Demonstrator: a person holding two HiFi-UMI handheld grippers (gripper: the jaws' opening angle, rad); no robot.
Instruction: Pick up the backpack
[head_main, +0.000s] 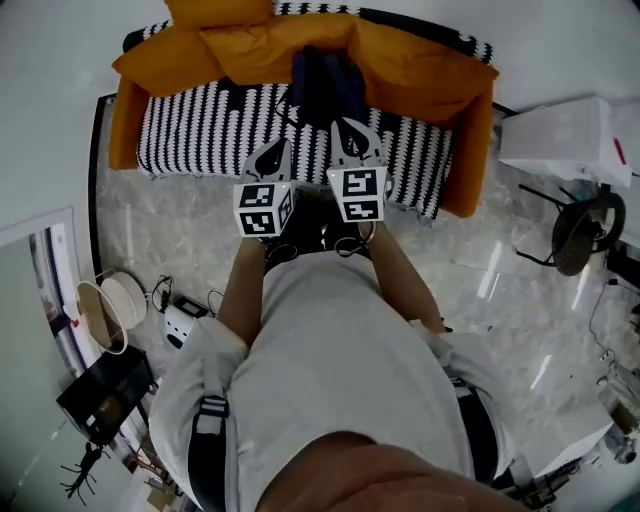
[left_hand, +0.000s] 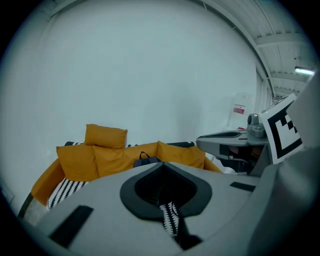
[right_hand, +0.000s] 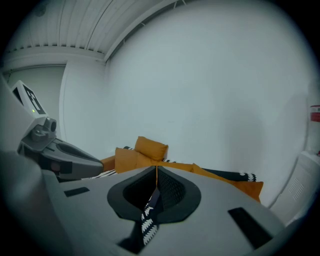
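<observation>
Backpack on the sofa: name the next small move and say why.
The left tool and right tool are shut, empty and short of the backpack, which stands against the orange cushions. So the next move is probably to open them while carrying them forward.

No lettering, number or brand can be read in any view.

Cloth backpack (head_main: 325, 85), seemingly glossy floor (head_main: 490, 250)

Left gripper (head_main: 279, 150), right gripper (head_main: 346, 127): jaws closed.
</observation>
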